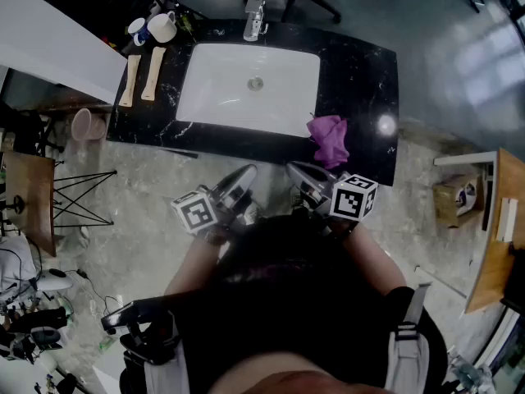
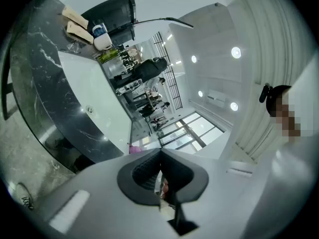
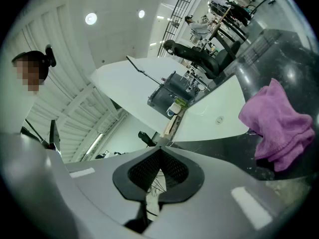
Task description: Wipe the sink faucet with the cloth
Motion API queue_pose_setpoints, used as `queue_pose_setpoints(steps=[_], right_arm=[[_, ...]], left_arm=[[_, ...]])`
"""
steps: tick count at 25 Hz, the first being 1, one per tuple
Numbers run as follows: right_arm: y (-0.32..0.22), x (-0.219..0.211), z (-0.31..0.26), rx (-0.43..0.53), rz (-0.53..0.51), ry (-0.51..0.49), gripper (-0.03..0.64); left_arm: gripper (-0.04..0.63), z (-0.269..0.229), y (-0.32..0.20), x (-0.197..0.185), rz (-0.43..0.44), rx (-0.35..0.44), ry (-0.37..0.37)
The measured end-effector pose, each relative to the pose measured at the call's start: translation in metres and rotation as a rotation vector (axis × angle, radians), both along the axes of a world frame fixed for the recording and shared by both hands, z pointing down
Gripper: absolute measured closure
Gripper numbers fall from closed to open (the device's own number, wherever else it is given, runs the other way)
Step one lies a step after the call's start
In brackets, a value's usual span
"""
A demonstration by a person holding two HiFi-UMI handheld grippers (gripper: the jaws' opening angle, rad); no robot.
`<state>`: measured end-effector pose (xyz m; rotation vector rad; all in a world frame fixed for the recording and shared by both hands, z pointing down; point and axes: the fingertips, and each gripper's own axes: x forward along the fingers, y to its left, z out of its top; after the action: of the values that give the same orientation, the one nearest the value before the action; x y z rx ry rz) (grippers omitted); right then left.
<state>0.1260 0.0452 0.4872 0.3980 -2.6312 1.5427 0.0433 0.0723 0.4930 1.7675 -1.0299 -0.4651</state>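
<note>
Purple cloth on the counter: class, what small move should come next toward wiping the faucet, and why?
Probably open the right gripper and ease it forward onto the cloth. Its jaws are shut with nothing between them, the cloth lies loose on the counter edge just ahead of it, and the faucet stands across the sink.

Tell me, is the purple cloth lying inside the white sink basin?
No, the purple cloth sits on the black counter beside the sink basin.
</note>
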Motion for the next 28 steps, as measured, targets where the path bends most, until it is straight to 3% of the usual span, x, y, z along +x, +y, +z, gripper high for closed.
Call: queue_pose_setpoints(steps=[13, 17, 18, 20, 23, 25, 28], right_arm=[[-0.006, -0.001, -0.002, 0.003, 0.010, -0.001, 0.606], [-0.024, 0.011, 0.001, 0.081, 0.069, 0.092, 0.584], [-0.030, 0.017, 0.003, 0.111, 0.080, 0.135, 0.532], [-0.045, 0.036, 0.011, 0.207, 0.094, 0.287, 0.488], [-0.071, 0.078, 0.037, 0.429, 0.085, 0.700, 0.456], [-0.082, 0.098, 0.056, 0.521, 0.049, 0.936, 0.456], [-0.090, 0.106, 0.077, 0.525, 0.014, 1.066, 0.460]], left_arm=[[0.595, -0.005, -0.006, 0.000, 0.000, 0.008, 0.005], [0.595, -0.004, -0.010, -0.001, 0.009, 0.006, 0.013], [0.595, -0.003, -0.011, -0.001, 0.013, 0.006, 0.016], [0.595, -0.001, -0.013, -0.001, 0.020, 0.007, 0.022], [0.595, -0.001, -0.014, 0.000, 0.031, 0.010, 0.034], [0.595, -0.002, -0.015, -0.001, 0.034, 0.013, 0.044], [0.595, -0.003, -0.015, -0.002, 0.039, 0.019, 0.058]])
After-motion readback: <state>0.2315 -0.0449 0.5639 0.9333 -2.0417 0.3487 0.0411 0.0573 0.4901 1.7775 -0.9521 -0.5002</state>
